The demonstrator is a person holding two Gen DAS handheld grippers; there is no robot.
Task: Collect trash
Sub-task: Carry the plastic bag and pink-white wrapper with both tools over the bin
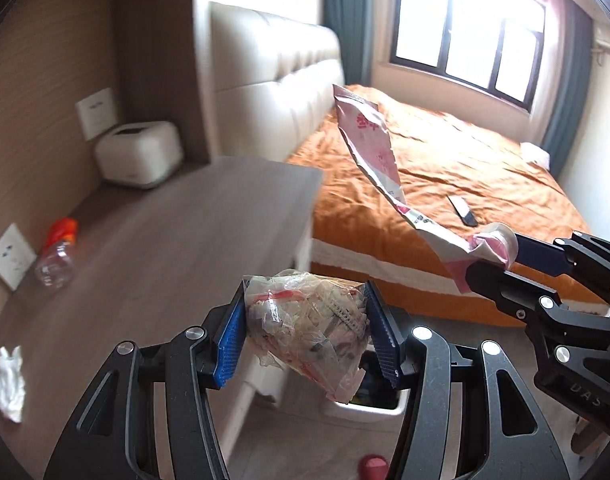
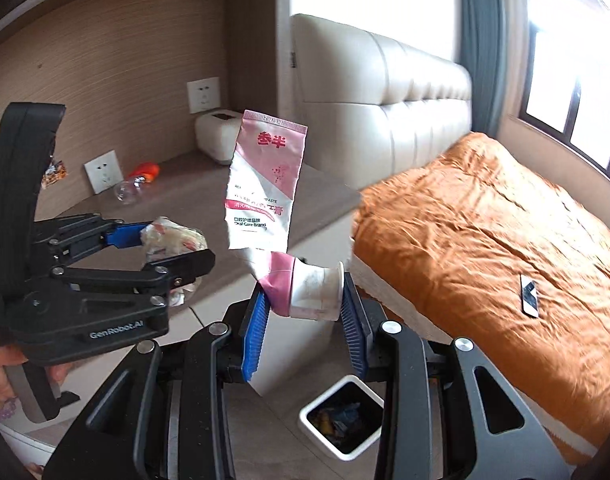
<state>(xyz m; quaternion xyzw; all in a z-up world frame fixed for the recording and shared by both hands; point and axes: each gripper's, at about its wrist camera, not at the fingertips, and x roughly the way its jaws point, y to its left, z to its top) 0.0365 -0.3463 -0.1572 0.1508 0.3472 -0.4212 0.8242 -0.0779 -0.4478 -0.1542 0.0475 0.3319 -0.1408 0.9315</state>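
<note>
My left gripper (image 1: 305,332) is shut on a crumpled clear plastic bag (image 1: 305,328) of scraps and holds it in the air above the white trash bin (image 1: 365,406). The bag also shows in the right wrist view (image 2: 173,240). My right gripper (image 2: 305,304) is shut on the cap end of a squeezed pink and white toothpaste tube (image 2: 265,184), which stands upright above the fingers. The tube also shows in the left wrist view (image 1: 369,140). The white square trash bin (image 2: 311,420) stands on the floor below, with dark trash inside.
A wooden bedside counter (image 1: 165,240) holds an empty bottle with an orange cap (image 1: 57,256), a crumpled white tissue (image 1: 7,384) and a white box (image 1: 139,154). An orange bed (image 2: 485,240) with a phone (image 2: 529,295) lies to the right. A red object (image 1: 372,467) is on the floor.
</note>
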